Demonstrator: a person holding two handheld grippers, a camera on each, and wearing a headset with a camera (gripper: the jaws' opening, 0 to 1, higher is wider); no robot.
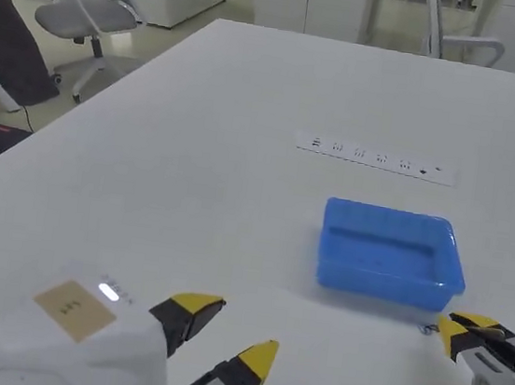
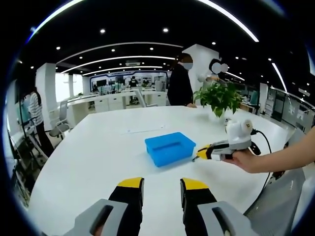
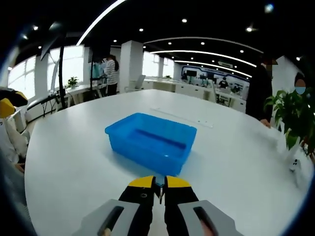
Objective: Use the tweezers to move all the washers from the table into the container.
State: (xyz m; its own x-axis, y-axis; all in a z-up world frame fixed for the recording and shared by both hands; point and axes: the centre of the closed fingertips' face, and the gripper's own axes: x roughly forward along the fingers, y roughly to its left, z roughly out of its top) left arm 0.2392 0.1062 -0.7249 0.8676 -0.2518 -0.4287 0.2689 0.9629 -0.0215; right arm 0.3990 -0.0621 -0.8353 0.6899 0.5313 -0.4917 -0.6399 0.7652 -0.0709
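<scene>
Left arm pose: I had the left gripper (image 1: 226, 331) low at the near-left of the table (image 1: 197, 148), raised off the surface, its nose aimed ahead and to the right, toward the container.
Left claw: released. The yellow tips stood well apart in the left gripper view (image 2: 162, 184), with only bare tabletop between them, holding and touching nothing.
Container: the blue tray (image 1: 387, 282) sat flat on the table, right of centre, with its long axis running left to right in the head view and its open side up. I could not tell what lay inside it.
Power strip: a white strip (image 1: 374, 158) lay beyond the container, roughly parallel to its long side and apart from it.
Right arm pose: a hand (image 2: 243, 160) came in from the right and held the right gripper (image 1: 463, 329) close to level, just above the table, nose toward the container's near right corner.
Right claw: clenched, tips almost touching in the right gripper view (image 3: 160, 183), pinching a thin dark sliver that I took for the tweezers (image 3: 159, 191).
Tweezers: gripped between the right jaws, long axis in line with the gripper, point forward toward the container wall and just short of it, close above the table.
Washers: too small for me to make out.
</scene>
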